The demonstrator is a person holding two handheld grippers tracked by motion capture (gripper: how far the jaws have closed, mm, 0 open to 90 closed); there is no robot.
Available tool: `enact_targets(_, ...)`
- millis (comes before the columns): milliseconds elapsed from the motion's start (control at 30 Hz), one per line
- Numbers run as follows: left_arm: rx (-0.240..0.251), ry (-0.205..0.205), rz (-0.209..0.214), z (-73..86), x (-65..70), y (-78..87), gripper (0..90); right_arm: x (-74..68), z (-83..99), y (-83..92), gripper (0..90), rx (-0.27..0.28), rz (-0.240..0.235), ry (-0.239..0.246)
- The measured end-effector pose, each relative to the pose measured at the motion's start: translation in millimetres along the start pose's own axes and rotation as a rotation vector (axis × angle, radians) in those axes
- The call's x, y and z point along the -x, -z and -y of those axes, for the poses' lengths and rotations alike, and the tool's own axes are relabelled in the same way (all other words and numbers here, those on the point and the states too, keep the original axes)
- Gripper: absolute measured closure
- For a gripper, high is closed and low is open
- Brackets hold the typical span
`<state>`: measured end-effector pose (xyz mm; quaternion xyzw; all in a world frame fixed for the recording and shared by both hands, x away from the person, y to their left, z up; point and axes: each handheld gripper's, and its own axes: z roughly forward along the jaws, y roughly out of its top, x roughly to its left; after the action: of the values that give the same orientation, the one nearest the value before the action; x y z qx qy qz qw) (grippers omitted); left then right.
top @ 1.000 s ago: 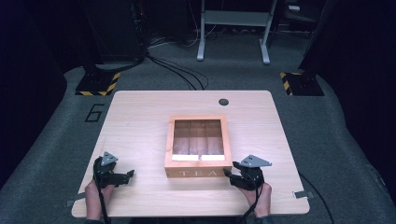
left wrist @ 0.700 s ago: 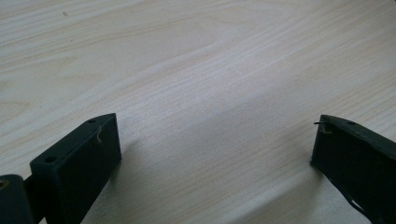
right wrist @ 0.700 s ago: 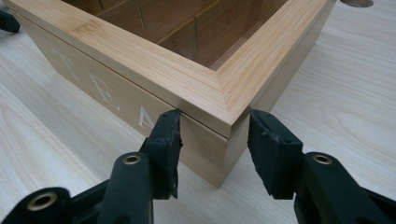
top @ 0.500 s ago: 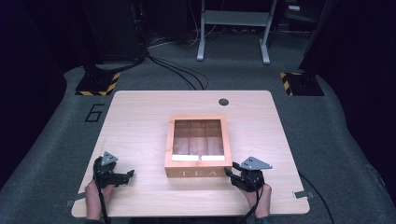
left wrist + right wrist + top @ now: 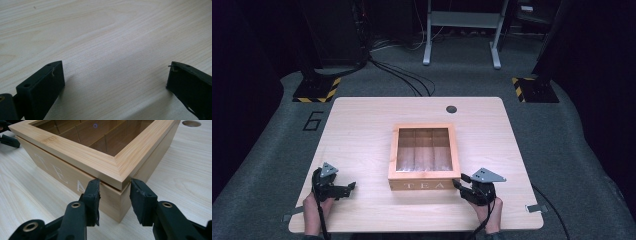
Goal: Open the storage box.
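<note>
A bamboo tea box (image 5: 424, 152) with a windowed lid and "TEA" on its front stands closed at the table's middle. My right gripper (image 5: 460, 181) is at its front right corner. In the right gripper view the jaws (image 5: 114, 191) straddle that corner just under the lid. One pad (image 5: 93, 192) lies on the front face and the other on the side face; they have just been closing onto it. My left gripper (image 5: 349, 187) rests near the table's front left, apart from the box, its jaws (image 5: 115, 75) wide open over bare wood.
The light wooden table (image 5: 362, 130) has a round cable hole (image 5: 451, 109) behind the box. Dividers show through the lid (image 5: 75, 147). Dark floor, cables and stand legs surround the table.
</note>
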<state>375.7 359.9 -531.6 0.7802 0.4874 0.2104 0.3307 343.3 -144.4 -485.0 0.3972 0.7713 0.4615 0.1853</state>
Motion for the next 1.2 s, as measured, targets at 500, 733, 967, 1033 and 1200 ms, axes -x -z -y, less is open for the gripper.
enact_targets(500, 0.000, 0.000, 0.000, 0.0, 0.0, 0.0, 1.2, -1.8, -3.9, 2.3, 61.7, 0.042, 0.012, -0.001)
enact_targets(733, 0.000, 0.000, 0.000, 0.0, 0.0, 0.0, 1.2, -2.8, -8.2, 2.4, 63.3, 0.060, 0.011, -0.004)
enact_targets(967, 0.000, 0.000, 0.000, 0.0, 0.0, 0.0, 1.2, -2.0, -11.8, 1.2, 68.1, 0.076, 0.017, -0.002)
enact_targets(1033, 0.000, 0.000, 0.000, 0.0, 0.0, 0.0, 1.2, -1.4, -13.4, 1.9, 68.8, 0.082, 0.014, -0.002)
enact_targets(1200, 0.000, 0.000, 0.000, 0.0, 0.0, 0.0, 1.2, -0.1, -18.3, 3.2, 72.6, 0.106, 0.007, -0.023)
